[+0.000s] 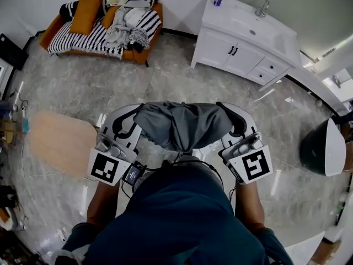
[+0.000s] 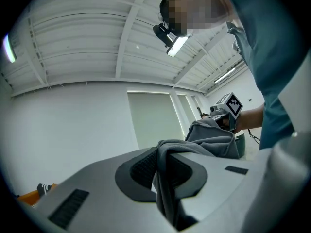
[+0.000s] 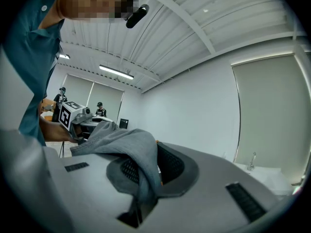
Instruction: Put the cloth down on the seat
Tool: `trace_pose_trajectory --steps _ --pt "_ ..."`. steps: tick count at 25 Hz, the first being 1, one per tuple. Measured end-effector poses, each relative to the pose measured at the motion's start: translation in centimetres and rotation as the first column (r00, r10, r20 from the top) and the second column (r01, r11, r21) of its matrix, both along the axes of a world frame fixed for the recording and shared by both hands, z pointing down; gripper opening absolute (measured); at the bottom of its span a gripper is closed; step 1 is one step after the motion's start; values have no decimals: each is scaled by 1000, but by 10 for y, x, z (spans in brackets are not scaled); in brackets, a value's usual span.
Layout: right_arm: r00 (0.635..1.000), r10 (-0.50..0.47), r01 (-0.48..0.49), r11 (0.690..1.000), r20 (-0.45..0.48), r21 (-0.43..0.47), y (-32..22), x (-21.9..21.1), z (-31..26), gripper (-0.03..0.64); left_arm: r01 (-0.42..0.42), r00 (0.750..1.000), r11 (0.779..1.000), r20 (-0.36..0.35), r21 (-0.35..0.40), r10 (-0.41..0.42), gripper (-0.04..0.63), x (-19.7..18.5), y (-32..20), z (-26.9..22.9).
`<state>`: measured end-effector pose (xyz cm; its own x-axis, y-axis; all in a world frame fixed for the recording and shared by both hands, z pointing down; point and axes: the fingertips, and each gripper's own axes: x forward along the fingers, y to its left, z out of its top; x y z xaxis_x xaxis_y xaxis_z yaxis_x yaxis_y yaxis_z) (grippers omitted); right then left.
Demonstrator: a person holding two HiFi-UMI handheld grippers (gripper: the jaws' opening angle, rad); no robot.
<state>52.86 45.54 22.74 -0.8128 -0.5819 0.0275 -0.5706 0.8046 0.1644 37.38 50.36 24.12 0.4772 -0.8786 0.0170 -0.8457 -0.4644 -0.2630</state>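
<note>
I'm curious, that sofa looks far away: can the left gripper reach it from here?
Probably not yet. A stretch of floor lies between the left gripper, shut on the grey cloth, and the sofa. Nothing blocks the path, so stepping closer should do.

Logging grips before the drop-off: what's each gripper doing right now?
Left gripper: shut on the grey cloth.
Right gripper: shut on the grey cloth too.

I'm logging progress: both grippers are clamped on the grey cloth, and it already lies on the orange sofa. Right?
Not quite. The left gripper and right gripper are clamped on the grey cloth, but it is not on the orange sofa: the head view shows it held between them over the floor, well short of the sofa.
</note>
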Motion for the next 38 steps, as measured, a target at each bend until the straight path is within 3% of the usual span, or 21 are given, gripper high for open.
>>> trace_pose_trajectory --steps 19,28,31,38 --pt "978 -207 206 978 35 13 -162 -27 -3 32 201 979 979 -7 -2 -201 25 -14 -134 -3" --pt "981 -190 191 981 43 -26 -199 -61 -3 32 182 983 983 16 -11 -182 25 -44 -175 1" --pt "983 -182 182 983 30 13 -204 -64 -8 32 166 986 986 14 13 -167 25 -49 -180 -7" --pt "988 -154 154 988 27 9 -252 -147 -7 32 139 990 990 25 -7 -139 25 -132 -226 -4"
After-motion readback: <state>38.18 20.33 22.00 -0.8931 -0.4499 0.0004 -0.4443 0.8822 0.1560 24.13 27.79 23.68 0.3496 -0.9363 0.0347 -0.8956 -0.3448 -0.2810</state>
